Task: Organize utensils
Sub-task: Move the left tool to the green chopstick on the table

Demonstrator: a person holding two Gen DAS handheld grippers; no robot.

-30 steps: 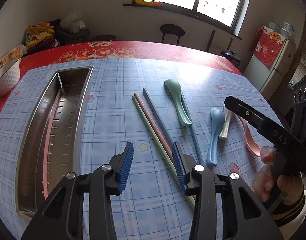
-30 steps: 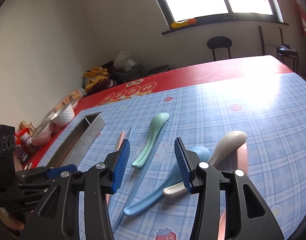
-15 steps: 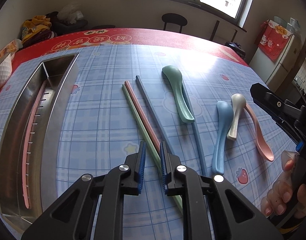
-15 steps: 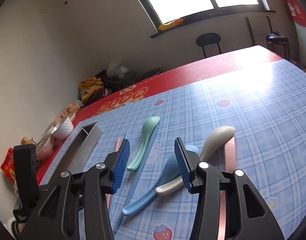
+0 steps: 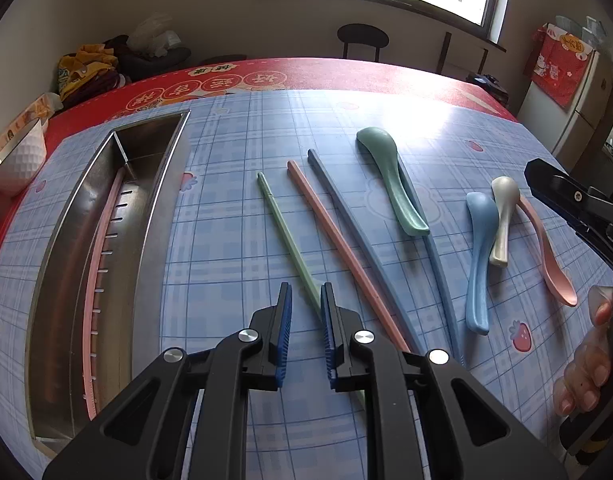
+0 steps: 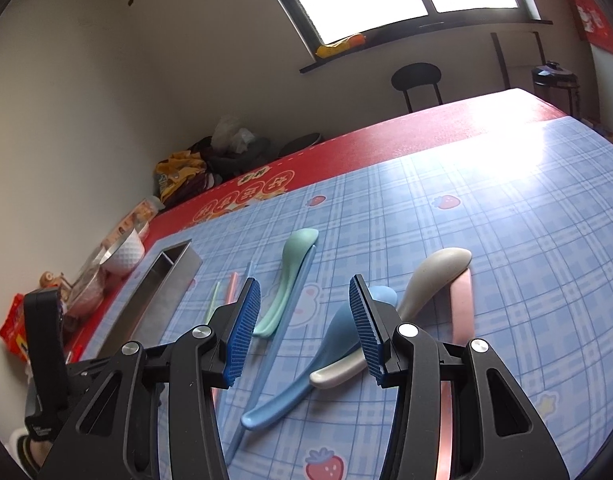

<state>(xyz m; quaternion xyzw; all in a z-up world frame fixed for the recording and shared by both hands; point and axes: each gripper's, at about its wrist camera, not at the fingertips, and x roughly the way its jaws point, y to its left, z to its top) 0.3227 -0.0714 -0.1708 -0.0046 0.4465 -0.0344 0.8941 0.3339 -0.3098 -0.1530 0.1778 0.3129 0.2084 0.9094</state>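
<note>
A long steel tray (image 5: 156, 216) lay along the left edge of the table (image 5: 226, 152), which was covered in a blue checked cloth. One pink chopstick (image 5: 100, 248) already rested inside the tray, along its length.

Right of the tray, toward the near edge, the left gripper (image 5: 306, 292) pointed steeply down at a green chopstick (image 5: 284, 232). Its jaws had just been closing with that chopstick between them. They stood nearly together, and the blue pads appeared to pinch its near end. The far end of the chopstick lay on the cloth, angled toward the tray.

Next to the right, a second pink chopstick (image 5: 330, 232) and a blue chopstick (image 5: 346, 208) lay side by side. Then came a green spoon (image 5: 390, 184) lying over another blue chopstick (image 5: 438, 264). Toward the right edge sat a blue spoon (image 5: 480, 248), a pale grey spoon (image 5: 502, 216) touching it, and a pink spoon (image 5: 546, 256).

The right gripper (image 6: 304, 292) hung above those spoons with its fingers apart and nothing between them. The hand (image 5: 586, 372) carrying it showed at the right of the left camera's view.

The step in hand looked like picking up the green chopstick. The next move would call for lifting it clear of the cloth, carrying it leftward over the tray's wall, and laying it beside the pink one inside. All the spoons and three more chopsticks had not yet been sorted.
</note>
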